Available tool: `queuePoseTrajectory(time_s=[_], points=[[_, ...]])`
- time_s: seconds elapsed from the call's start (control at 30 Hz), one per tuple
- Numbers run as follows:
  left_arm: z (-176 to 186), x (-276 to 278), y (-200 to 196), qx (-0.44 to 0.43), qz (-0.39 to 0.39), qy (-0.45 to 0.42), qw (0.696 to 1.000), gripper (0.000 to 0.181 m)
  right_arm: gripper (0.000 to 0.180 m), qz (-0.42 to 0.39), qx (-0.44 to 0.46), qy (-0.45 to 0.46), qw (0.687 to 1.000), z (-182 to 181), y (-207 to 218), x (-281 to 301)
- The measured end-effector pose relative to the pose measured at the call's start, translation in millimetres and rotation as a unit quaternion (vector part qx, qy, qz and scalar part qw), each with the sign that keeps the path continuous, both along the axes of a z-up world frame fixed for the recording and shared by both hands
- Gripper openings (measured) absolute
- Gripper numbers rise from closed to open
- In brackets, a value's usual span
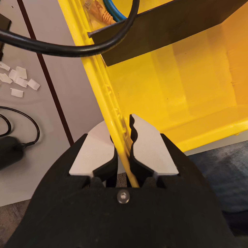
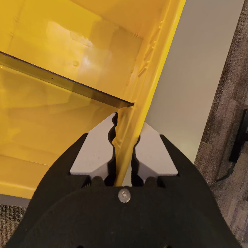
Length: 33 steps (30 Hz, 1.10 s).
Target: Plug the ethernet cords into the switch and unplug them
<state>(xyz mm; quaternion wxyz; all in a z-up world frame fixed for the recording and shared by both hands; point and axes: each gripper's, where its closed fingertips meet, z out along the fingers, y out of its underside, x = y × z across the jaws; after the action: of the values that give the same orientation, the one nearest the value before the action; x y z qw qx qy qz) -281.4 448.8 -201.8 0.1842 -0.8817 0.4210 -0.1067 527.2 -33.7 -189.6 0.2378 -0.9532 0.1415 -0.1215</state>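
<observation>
Broad matte-black plastic left gripper [image 1: 122, 135] body, flaring wide toward the camera, with one silver hex-socket screw [image 1: 123, 196] set at centre. Two pale grey wedge-shaped fingers [image 1: 150, 151] seated in black sockets, lined along the inner edges with wavy black rubber pads [image 1: 133, 132]. Same build on the matte-black right gripper [image 2: 128, 132]: grey wedge fingers [image 2: 96, 153], scalloped black pads [image 2: 112, 132], single silver screw [image 2: 124, 195].

Warm, even indoor light fills the yellow bin [image 1: 174, 94], with soft glare on its wall, blurred gripper bodies up close and wide-angle bending at edges.
</observation>
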Motion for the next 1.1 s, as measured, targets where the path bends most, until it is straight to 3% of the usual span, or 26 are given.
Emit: queuePoseTrajectory(time_s=[0.03,0.3,0.33,0.37,0.4,0.43,0.57,0.7,0.8,1.0,1.1], points=[[0,0,1,0.002,-0.004,0.003,1.0,0.015,0.016,0.0,0.001,0.0,1.0,0,-2,0],[0,12,5,0.003,-0.036,-0.006,0.999,0.017,0.022,0.007,0.004,-0.01,1.0,2,-2,5],[0,13,5,-0.002,-0.032,-0.013,0.999,0.03,0.027,-0.002,0.01,-0.02,1.0,4,-2,9],[-1,12,6,-0.012,-0.018,-0.022,1.0,0.06,0.029,-0.005,0.016,-0.026,1.0,7,-2,11],[-1,12,5,-0.026,-0.008,-0.032,0.999,0.074,0.033,-0.008,0.021,-0.037,0.999,11,-2,12],[1,11,5,-0.022,-0.007,-0.04,0.999,0.076,0.036,-0.01,0.023,-0.057,0.998,17,-3,15],[40,11,10,0.065,-0.019,-0.047,0.997,0.073,0.048,-0.02,0.043,-0.149,0.988,56,-3,21],[103,39,14,0.205,-0.071,-0.024,0.976,0.069,0.039,0.011,0.096,-0.204,0.974,106,18,-8],[130,80,12,0.277,-0.146,0.032,0.949,0.065,0.034,0.065,0.141,-0.221,0.963,136,50,-53],[117,151,33,0.322,-0.295,0.192,0.879,0.06,0.032,0.194,0.178,-0.211,0.941,144,116,-155],[97,166,53,0.297,-0.334,0.252,0.858,0.064,0.031,0.246,0.183,-0.195,0.932,136,138,-194]])
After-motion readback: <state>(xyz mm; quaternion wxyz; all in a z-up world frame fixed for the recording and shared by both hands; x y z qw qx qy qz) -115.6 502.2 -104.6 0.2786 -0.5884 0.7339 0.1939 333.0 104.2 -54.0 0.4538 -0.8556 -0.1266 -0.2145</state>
